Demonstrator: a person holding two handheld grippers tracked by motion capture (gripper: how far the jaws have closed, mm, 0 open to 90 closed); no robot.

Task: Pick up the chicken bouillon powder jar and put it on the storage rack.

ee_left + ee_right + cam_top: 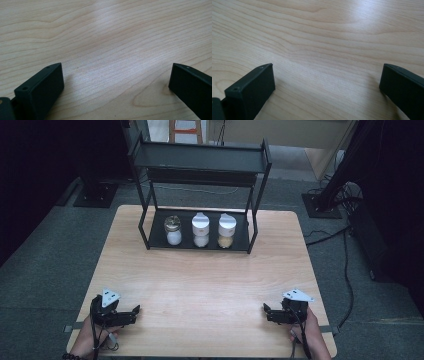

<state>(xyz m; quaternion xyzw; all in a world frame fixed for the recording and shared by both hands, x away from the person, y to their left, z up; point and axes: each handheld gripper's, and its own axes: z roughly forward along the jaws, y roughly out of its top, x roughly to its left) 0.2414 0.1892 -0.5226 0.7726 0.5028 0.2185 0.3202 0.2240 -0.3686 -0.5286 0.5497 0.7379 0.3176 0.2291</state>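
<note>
Both grippers sat low at the near edge of the wooden table [200, 285], well short of the black rack [144, 227] at its far side. The left gripper [134, 310] rested near the table's near-left corner, the right gripper [266, 310] near the near-right corner — tips turned inward toward each other, well apart. In both gripper views the jaws stood wide apart with nothing but bare wood grain between them. On the rack's bottom shelf stood three jars in a row: a clear-lidded jar [173, 230] at the left end, a white-capped jar [200, 230] in the middle, and a jar of tan contents [226, 231] at the right end — all upright, far from either gripper.
</note>
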